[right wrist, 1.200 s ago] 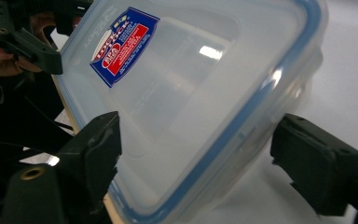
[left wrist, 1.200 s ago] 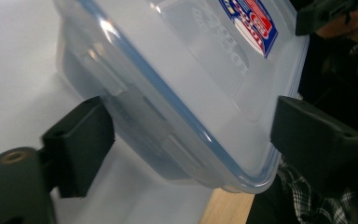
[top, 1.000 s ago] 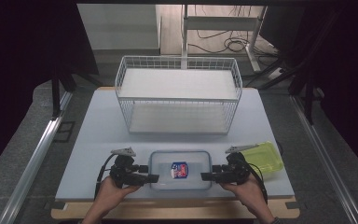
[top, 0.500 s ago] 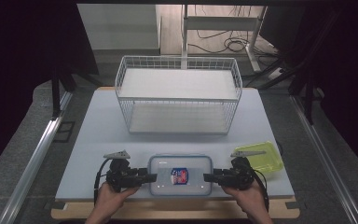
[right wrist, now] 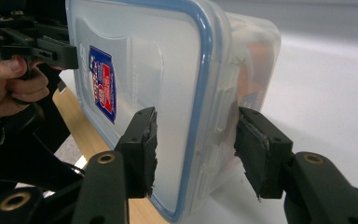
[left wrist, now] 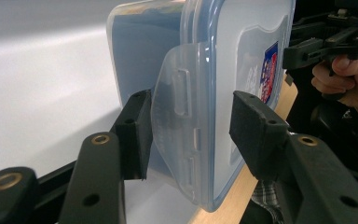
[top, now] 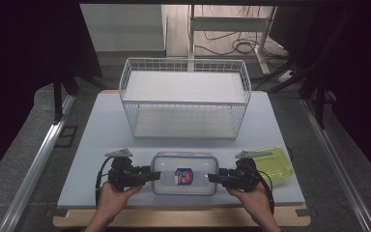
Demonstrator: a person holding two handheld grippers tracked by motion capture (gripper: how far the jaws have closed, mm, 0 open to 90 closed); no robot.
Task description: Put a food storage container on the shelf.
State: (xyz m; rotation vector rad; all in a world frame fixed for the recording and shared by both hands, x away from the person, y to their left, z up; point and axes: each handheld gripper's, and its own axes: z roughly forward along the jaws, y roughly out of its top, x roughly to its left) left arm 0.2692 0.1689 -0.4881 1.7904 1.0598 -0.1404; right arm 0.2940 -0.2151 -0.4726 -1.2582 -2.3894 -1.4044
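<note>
Lying long-ways across the bottom middle of the high view, the box [top: 184,173] sits between both grippers: left gripper [top: 150,176] and right gripper [top: 214,177] each grasp one short end, jaws having just closed.

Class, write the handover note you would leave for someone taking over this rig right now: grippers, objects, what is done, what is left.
Left gripper: fingers have just been closing and now clamp the left end of the lidded container, over its latch flap.
Right gripper: also just been closing, clamped on the right end.
Container: on the table at the near edge, lid on. The wire rack stands behind it and the green tray lies to its right.
Done: two-handed grip taken.
Left: lift it level, probably toward the rack.
</note>
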